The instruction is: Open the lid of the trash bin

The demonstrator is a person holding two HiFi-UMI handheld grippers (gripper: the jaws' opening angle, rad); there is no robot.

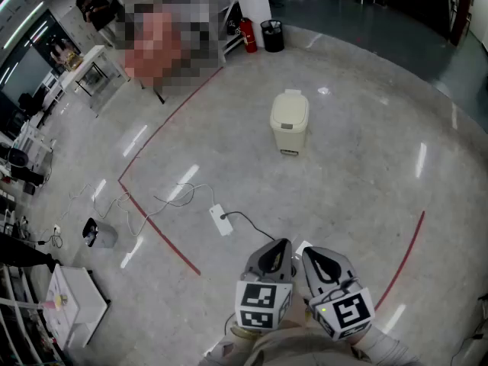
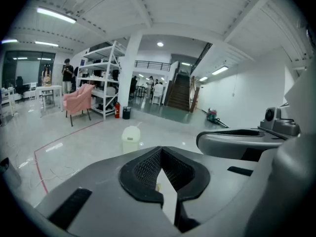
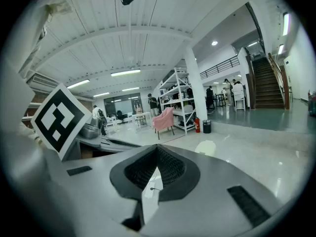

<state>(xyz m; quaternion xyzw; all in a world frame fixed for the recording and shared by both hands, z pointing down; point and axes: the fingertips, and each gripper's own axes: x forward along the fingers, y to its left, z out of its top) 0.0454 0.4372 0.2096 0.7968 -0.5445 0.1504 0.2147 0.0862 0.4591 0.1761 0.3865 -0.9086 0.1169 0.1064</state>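
A cream trash bin (image 1: 290,120) stands alone on the grey floor, well ahead of me, its lid down. It shows small in the left gripper view (image 2: 131,138), and only its pale top (image 3: 206,147) shows above the jaw in the right gripper view. My left gripper (image 1: 280,244) and right gripper (image 1: 309,252) are side by side at the bottom of the head view, far short of the bin. Both are shut with nothing between the jaws, as the left gripper (image 2: 160,150) and right gripper (image 3: 157,147) show in their own views.
A white power strip (image 1: 220,219) with loose cables lies on the floor between me and the bin. Red tape lines (image 1: 160,231) cross the floor. A black bin (image 1: 272,35) and fire extinguisher (image 1: 248,35) stand by the pillar. A pink chair (image 2: 79,100) is far left.
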